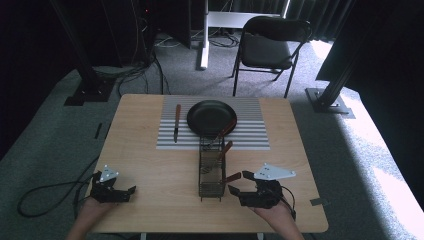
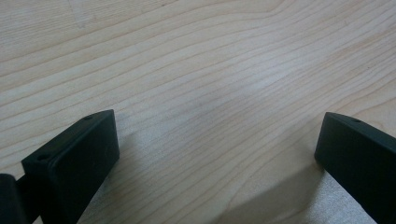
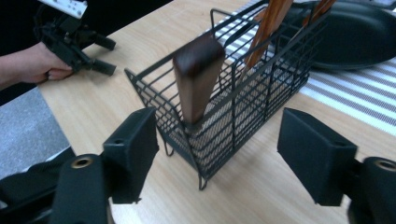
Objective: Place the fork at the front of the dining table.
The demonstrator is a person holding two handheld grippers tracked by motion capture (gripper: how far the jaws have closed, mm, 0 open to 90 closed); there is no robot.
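A black wire caddy (image 1: 211, 172) (image 3: 233, 98) stands mid-table and holds three wooden-handled utensils (image 1: 226, 149) (image 3: 198, 79). Behind it a black pan (image 1: 211, 117) (image 3: 359, 35) rests on a grey striped mat (image 1: 250, 131). A wooden-handled knife (image 1: 176, 122) lies on the mat's left part. My right gripper (image 1: 240, 183) (image 3: 217, 140) is open just right of the caddy's near end, its jaws aimed at the nearest handle. My left gripper (image 1: 131, 192) (image 2: 217, 144) is open over bare wood at the table's near left; it also shows far off (image 3: 107, 56) in the right gripper view.
The wooden table (image 1: 145, 165) stands on grey carpet. A black folding chair (image 1: 270, 42) is behind the table. Black frame posts (image 1: 82, 60) rise at both sides, and cables (image 1: 45, 192) trail on the floor to the left.
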